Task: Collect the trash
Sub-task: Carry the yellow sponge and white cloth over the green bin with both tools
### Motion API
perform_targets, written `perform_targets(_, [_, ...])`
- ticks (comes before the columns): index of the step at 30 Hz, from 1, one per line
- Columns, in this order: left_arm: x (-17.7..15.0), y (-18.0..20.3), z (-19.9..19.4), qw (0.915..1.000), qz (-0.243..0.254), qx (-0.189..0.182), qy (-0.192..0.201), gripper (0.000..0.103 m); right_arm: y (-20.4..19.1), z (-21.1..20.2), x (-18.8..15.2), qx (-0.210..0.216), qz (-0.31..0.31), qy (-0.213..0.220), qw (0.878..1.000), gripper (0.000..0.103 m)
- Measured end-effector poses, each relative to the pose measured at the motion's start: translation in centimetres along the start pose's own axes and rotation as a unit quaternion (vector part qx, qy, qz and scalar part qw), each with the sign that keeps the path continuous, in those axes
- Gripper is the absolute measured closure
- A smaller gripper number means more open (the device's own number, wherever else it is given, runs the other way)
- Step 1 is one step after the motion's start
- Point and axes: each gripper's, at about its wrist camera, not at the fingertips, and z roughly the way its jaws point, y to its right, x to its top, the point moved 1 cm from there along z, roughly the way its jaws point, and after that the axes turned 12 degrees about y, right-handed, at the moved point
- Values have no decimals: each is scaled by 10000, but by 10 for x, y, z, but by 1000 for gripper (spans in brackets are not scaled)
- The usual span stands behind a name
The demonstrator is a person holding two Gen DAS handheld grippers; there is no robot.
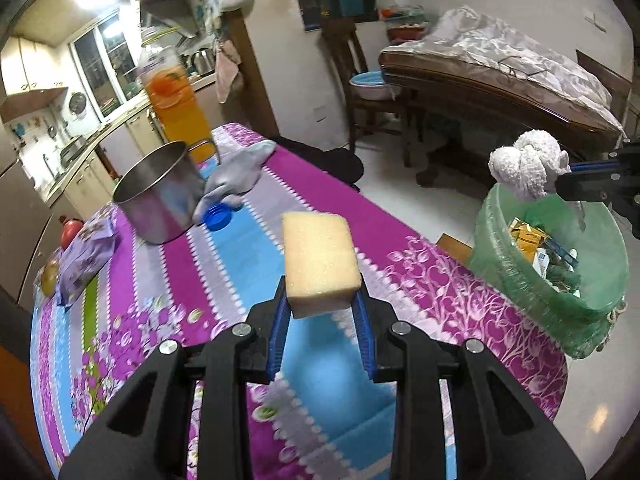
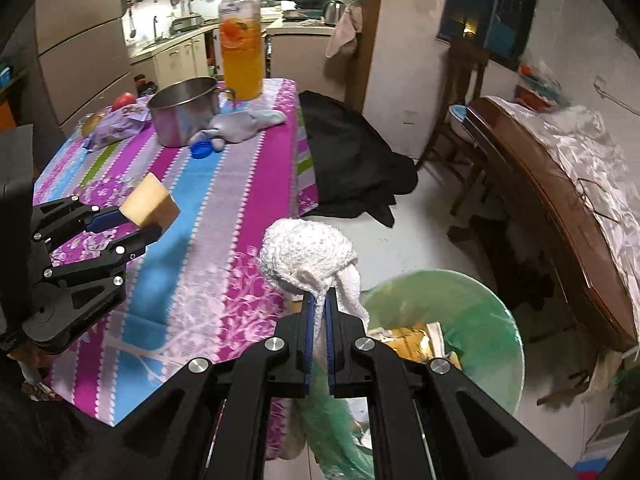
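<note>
My left gripper (image 1: 322,300) is shut on a yellow sponge (image 1: 318,262), held above the striped tablecloth (image 1: 224,272); the sponge (image 2: 150,202) and that gripper (image 2: 138,226) also show at the left of the right wrist view. My right gripper (image 2: 319,300) is shut on a white knotted rag (image 2: 306,256), which hangs at the table's edge beside the green-lined trash bin (image 2: 480,312). From the left wrist, the rag (image 1: 528,168) hovers over the bin's (image 1: 520,276) far rim. Paper scraps lie inside the bin.
On the table stand a steel pot (image 1: 160,196), an orange drink bottle (image 1: 176,96), a grey cloth (image 1: 240,172), a blue cap (image 1: 218,214) and a purple packet (image 1: 86,256). A black garment (image 2: 348,160) drapes beside the table. A covered wooden bed (image 2: 560,200) stands right.
</note>
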Motion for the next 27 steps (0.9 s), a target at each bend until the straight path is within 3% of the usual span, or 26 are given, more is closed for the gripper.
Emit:
perform_targets(14, [24, 41, 11, 9991, 345, -242, 92, 75, 45, -11, -10, -431, 257, -62, 9987, 97])
perform_targets(27, [37, 91, 15, 9959, 704, -539, 159, 75, 97, -27, -40, -943, 585, -169, 9937, 97])
